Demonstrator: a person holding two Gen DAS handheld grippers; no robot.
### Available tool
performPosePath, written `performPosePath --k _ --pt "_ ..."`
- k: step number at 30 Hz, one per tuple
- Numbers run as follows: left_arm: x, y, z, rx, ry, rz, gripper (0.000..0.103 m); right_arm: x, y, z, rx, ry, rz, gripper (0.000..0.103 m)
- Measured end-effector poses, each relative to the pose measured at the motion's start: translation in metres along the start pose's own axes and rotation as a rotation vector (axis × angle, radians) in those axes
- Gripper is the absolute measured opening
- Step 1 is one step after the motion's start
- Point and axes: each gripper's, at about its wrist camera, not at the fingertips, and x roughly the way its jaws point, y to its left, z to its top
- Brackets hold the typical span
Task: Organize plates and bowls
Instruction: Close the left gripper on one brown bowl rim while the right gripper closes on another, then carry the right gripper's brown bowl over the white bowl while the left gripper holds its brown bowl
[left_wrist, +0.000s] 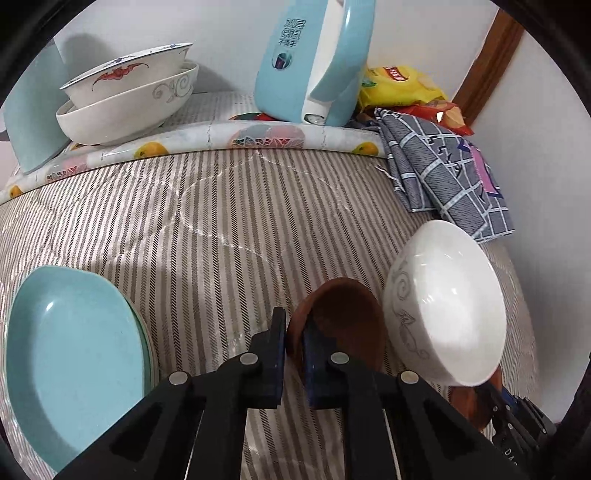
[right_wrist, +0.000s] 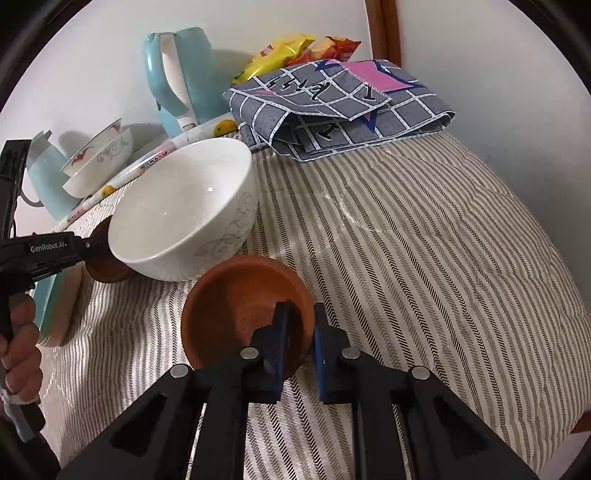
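In the left wrist view, the left gripper (left_wrist: 294, 334) is pinching the near rim of a small brown bowl (left_wrist: 343, 317), one finger outside the wall and one inside, the bowl sitting low over the striped cloth (left_wrist: 207, 206). Just to its right a white bowl (left_wrist: 443, 306) is standing tilted, and stacked teal plates (left_wrist: 74, 354) are lying at the left; two nested patterned bowls (left_wrist: 125, 96) are resting at the back beside a blue kettle (left_wrist: 310, 62). In the right wrist view, the right gripper (right_wrist: 298, 325) is straddling the rim of a second brown bowl (right_wrist: 236, 299), fingers close about the wall, though whether they are pressing it I cannot tell. The white bowl (right_wrist: 184, 214) is sitting just behind, touching or nearly touching it, with the left gripper (right_wrist: 92, 245) reaching in beside. These brown bowls are looking light, rigid and matte, so a rim pinch should be holding well; the glazed white one is probably heavier, slippery and breakable, calling for a deeper bite on its rim.
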Motion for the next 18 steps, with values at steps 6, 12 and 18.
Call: performPosePath --k 6,12,18 --pt "-0.013 0.000 -0.007 -0.003 -0.015 -0.016 0.009 -0.007 0.002 -0.002 0.020 -0.008 0.011 0.007" --pt "-0.029 0.007 -0.009 -0.017 -0.036 -0.026 0.009 -0.017 0.009 -0.005 0.012 -0.020 0.007 0.007" --pt "-0.046 0.013 -0.013 -0.026 -0.056 -0.038 0.009 -0.023 0.011 -0.010 0.022 -0.016 0.003 0.007"
